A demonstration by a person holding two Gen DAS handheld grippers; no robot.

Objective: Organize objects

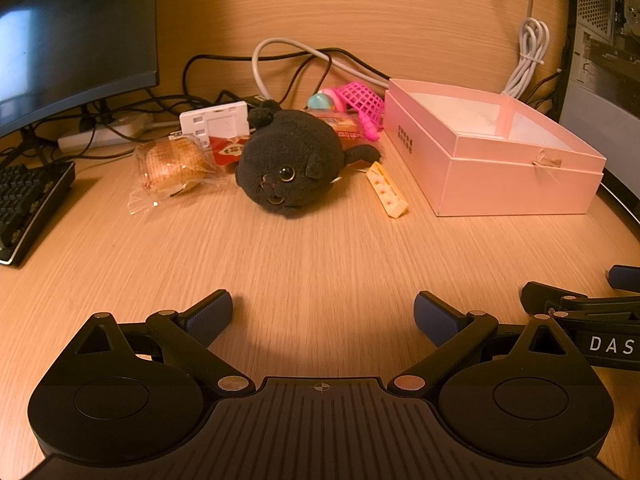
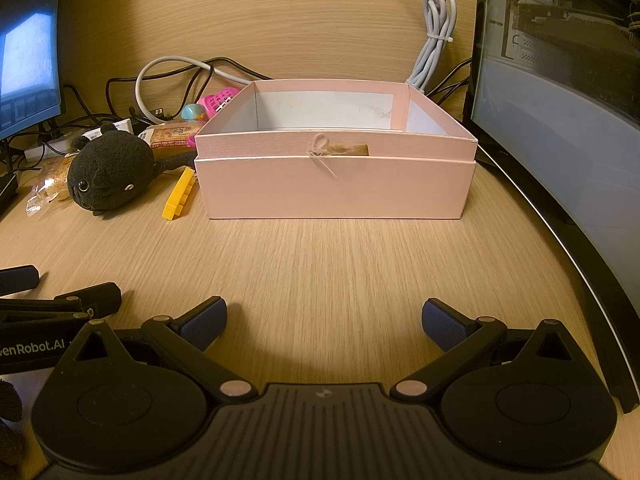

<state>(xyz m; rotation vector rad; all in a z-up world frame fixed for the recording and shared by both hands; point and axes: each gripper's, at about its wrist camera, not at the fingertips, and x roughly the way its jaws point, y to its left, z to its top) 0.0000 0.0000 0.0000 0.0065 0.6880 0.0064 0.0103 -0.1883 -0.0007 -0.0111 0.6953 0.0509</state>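
Black plush toy (image 1: 288,164), pink box (image 2: 336,188), yellow block (image 1: 387,190), wood-grain desk (image 1: 320,256).

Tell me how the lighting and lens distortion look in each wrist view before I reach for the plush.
Left wrist view: warm orange cast, sharp focus, fisheye bows the desk; black plush reads dark but clear, and the left gripper casts a soft shadow. Right wrist view: same tint, pink box sharp, monitor glowing blue.

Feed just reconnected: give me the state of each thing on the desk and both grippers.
Pink box: open, no lid, looks empty.
Black plush: on its side.
Wrapped pastry: sealed.
Yellow block: lying flat.
Left gripper: open, empty.
Right gripper: open, empty.
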